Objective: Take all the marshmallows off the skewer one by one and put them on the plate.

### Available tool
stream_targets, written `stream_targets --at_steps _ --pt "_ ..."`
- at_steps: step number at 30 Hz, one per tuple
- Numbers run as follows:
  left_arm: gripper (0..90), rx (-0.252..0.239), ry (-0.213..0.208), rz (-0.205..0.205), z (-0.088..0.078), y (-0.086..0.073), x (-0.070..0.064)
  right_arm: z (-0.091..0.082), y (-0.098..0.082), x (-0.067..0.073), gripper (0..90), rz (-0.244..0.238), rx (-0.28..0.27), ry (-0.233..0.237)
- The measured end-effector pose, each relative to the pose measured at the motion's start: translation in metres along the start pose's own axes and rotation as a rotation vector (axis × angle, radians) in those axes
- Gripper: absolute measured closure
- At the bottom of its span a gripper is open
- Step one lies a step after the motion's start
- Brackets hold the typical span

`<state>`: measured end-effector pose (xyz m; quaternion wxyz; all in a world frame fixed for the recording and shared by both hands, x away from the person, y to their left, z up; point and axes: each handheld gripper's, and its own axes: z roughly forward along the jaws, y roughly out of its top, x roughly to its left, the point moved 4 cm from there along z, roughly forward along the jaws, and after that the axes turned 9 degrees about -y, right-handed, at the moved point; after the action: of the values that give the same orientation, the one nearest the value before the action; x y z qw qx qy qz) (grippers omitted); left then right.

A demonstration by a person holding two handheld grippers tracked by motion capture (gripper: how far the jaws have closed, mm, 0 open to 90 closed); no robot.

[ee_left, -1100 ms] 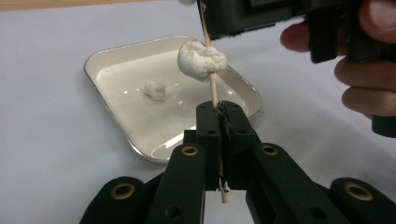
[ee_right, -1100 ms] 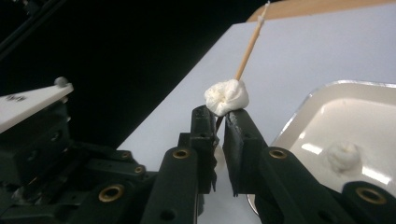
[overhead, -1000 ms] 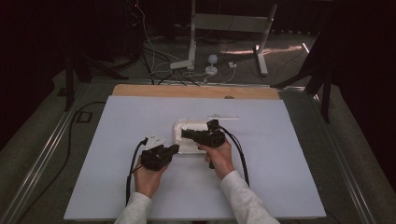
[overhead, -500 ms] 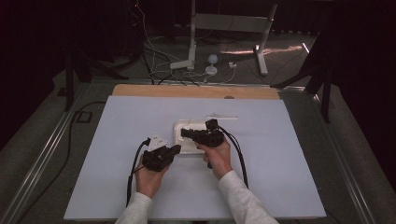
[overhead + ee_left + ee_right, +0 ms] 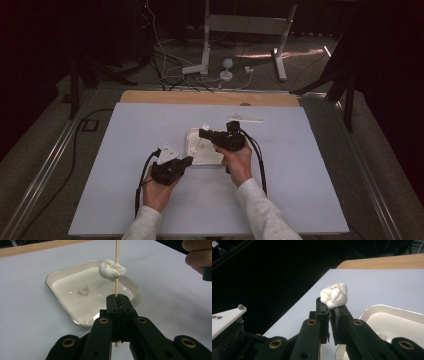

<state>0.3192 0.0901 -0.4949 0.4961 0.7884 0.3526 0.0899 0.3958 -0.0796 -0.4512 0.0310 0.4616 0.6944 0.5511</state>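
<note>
Left gripper view: nearest the lens, the left gripper (image 5: 119,298) has its black jaws pressed tight together on a skewer (image 5: 116,252), a thin, round, pale wooden stick held upright. A little above the jaws a lump (image 5: 112,270) is threaded on it: white, matte, creased and soft-looking, like a marshmallow or a ball of dough. Behind it lies the tray (image 5: 47,281), shallow, glossy cream, with rounded corners and a thin metal-looking rim. A small crumb (image 5: 82,290) of the same white stuff sits inside it. The right hand (image 5: 197,255) waits well apart at the upper right.

In the right gripper view, the right gripper (image 5: 330,306) is almost fully closed, pinching a second lump (image 5: 334,297) at its very tips, above the smooth, pale table (image 5: 374,282) and beside the tray's rim.

In the high view the left gripper (image 5: 186,161) sits at the tray's near edge. The right gripper (image 5: 202,133) hangs over the tray's far part, pointing left.

I judge the work to be threading lumps onto the skewer, with one on and the second picked up. The next move calls for centring the second lump over the skewer's tip and pushing it down. The left jaws must hold the stick steady, and the right must squeeze gently, since the soft piece would deform or tear.
</note>
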Motion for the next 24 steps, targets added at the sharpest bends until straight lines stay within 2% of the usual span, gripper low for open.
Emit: stream_targets --at_steps 6,10,13,15,17,19,21,24 --pt "90.0 0.002 -0.004 0.006 -0.005 -0.003 0.001 0.001 0.002 0.004 85.2 -0.021 -0.015 0.014" --pt "90.0 0.016 -0.004 0.006 -0.006 -0.007 0.002 -0.001 0.004 0.004 85.4 -0.03 -0.031 0.002" --pt "90.0 0.084 0.035 0.021 -0.005 -0.016 0.003 -0.005 0.007 0.002 87.0 -0.063 -0.041 -0.028" --pt "90.0 0.093 0.042 -0.011 -0.008 -0.022 0.008 -0.015 0.016 -0.003 87.4 -0.059 -0.067 -0.049" --pt "90.0 0.07 0.059 -0.038 -0.013 -0.019 0.011 -0.022 0.02 -0.004 87.1 -0.118 -0.032 -0.073" --pt "90.0 0.049 0.065 -0.039 -0.015 -0.016 0.011 -0.022 0.018 -0.003 87.0 -0.165 0.007 -0.085" --pt "90.0 0.043 0.076 -0.031 -0.015 -0.014 0.01 -0.02 0.012 -0.004 86.6 -0.179 0.04 -0.087" --pt "90.0 0.04 0.069 -0.034 -0.013 -0.013 0.01 -0.01 -0.001 -0.008 84.9 -0.203 0.1 -0.125"
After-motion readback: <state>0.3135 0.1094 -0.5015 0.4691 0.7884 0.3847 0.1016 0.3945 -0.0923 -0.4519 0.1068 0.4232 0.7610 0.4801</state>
